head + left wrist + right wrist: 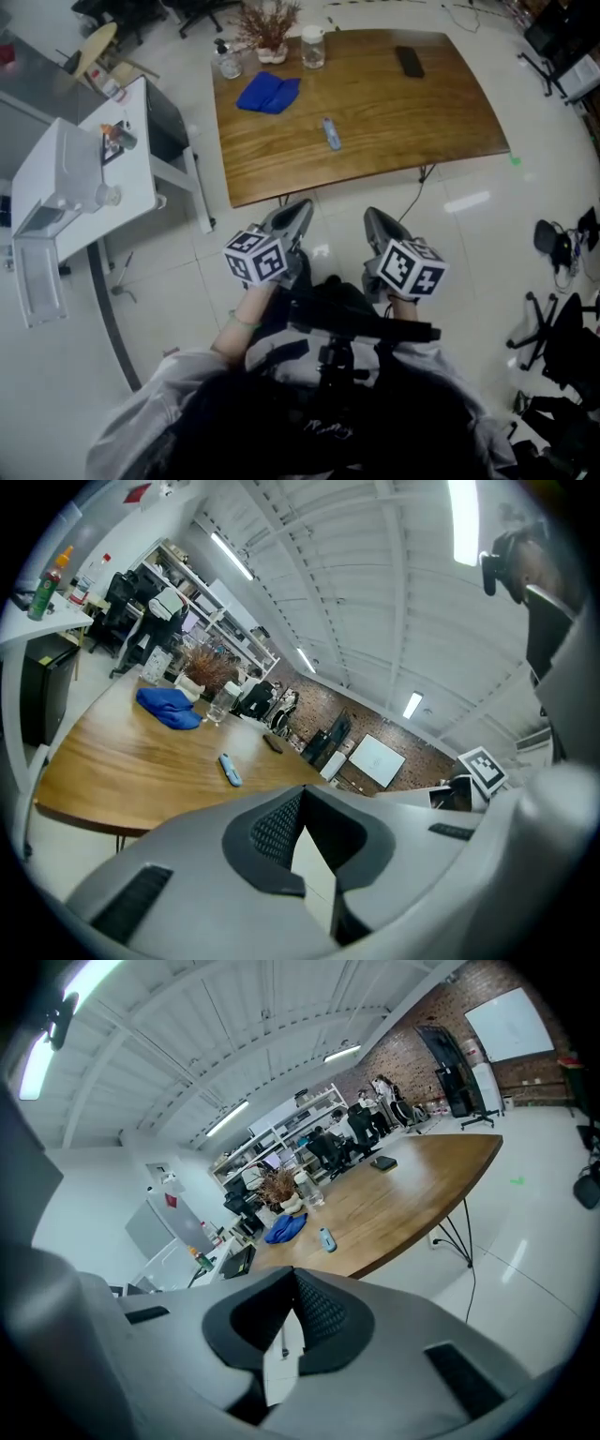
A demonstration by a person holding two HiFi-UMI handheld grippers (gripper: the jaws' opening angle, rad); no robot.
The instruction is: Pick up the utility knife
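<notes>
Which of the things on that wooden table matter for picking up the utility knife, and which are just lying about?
For the job: light-blue utility knife, brown wooden table, left hand-held gripper, right hand-held gripper.
Lying about: crumpled blue cloth, clear glass jar, pot of dried flowers, flat black device.

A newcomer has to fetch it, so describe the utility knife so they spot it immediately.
Find the wooden table. Near its middle, alone on bare wood, lies the utility knife. It is a slim pale-blue bar, unlike the crumpled dark-blue cloth.
</notes>
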